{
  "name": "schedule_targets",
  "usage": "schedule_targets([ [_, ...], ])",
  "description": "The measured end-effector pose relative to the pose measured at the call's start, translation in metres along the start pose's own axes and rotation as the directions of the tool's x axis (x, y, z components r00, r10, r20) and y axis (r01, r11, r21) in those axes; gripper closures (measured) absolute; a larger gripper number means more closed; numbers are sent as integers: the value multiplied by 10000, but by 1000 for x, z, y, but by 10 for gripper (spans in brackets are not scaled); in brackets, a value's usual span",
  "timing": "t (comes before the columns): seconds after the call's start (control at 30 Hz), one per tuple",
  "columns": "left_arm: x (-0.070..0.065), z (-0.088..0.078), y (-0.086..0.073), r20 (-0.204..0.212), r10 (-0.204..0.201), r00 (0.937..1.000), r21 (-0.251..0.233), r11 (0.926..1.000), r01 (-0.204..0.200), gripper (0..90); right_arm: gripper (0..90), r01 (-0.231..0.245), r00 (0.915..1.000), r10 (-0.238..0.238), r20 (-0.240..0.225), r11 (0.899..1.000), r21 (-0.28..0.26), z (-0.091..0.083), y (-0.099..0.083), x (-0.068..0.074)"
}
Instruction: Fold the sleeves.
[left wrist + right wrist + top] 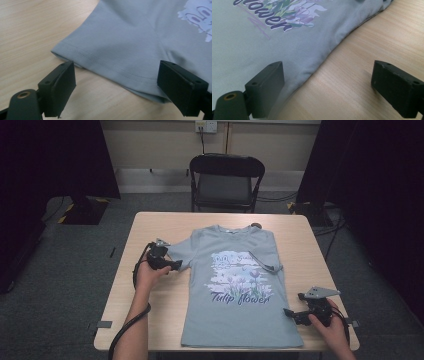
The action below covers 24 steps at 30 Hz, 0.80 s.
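Between left claw prongs: T-shirt sleeve hem.

Your left forearm comes in from the near left edge, bare, cable trailing under it. Your left hand wraps the left gripper, held low and level, pointing right. Its jaws stand wide apart, nothing pressed between them. Your right hand sits at the near right corner, holding the right gripper low, pointing left, grey plate on top. Its jaws are also spread wide, pads clear of any grip.
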State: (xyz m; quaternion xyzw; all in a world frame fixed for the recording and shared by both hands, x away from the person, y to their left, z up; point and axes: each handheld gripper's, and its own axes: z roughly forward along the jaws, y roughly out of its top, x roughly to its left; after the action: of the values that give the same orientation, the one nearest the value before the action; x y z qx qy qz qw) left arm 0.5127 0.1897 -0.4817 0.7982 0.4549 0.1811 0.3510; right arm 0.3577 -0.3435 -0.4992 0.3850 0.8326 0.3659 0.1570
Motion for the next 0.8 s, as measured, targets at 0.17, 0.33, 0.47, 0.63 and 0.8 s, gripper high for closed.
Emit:
schedule_targets([
  [0.17,7,6,7,-144,-264,9995,-97,9996,263,151,107,6,10000,-6,-35,10000,6,0,0,0],
  [0.33,14,15,10,-359,-414,9985,-109,9991,410,154,107,56,10000,-56,-61,10000,11,0,0,0],
  [0.47,20,17,11,-536,-723,9959,-379,9968,703,187,107,85,9999,-85,-98,10000,22,0,0,1],
  [0.63,31,22,11,-877,-1189,9890,59,9928,1199,231,107,87,9999,-87,-100,10000,20,0,0,1],
  [0.8,35,26,9,-745,-1748,9818,-59,9846,1749,278,107,88,9999,-88,-91,10000,14,0,0,1],
])
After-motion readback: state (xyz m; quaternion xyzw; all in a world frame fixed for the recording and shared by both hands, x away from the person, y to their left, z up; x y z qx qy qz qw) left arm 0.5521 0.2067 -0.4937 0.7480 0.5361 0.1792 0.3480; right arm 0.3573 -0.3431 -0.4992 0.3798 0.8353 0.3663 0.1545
